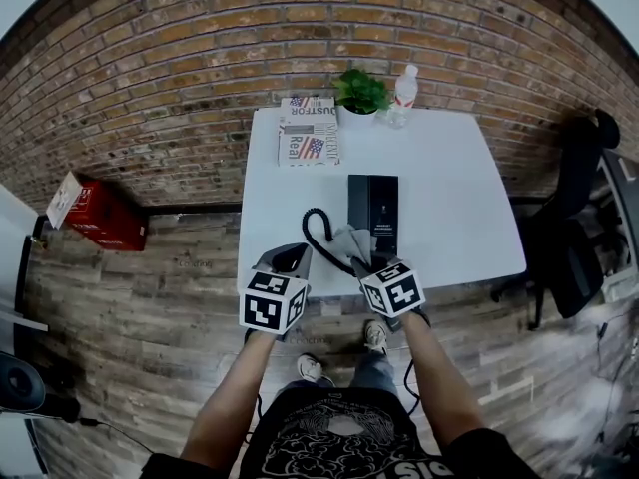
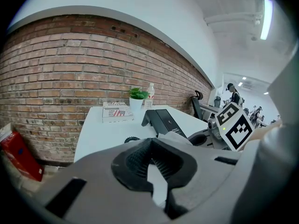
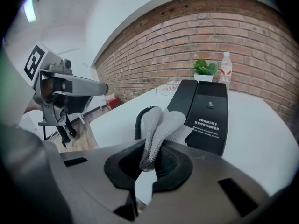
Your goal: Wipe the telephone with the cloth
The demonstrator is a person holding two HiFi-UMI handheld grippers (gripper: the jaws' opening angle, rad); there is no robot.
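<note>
Indoors, white table (image 1: pixel 459 208) meets brick wall (image 1: pixel 200 68); right tool (image 3: pixel 150 167) clamps cloth (image 3: pixel 161 125), left tool (image 2: pixel 152 164) closed.

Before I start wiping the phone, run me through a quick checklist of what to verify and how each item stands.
1. Cloth clamped in the right hand-held gripper: ok.
2. Telephone flat on the table, top face uncovered: ok.
3. Cloth already touching the telephone: cannot tell; it sits at the near end.
4. Left hand-held gripper off the telephone, jaws together, empty: ok.
5. Coiled cord out of the wiping path: ok, it lies to the telephone's left.
</note>
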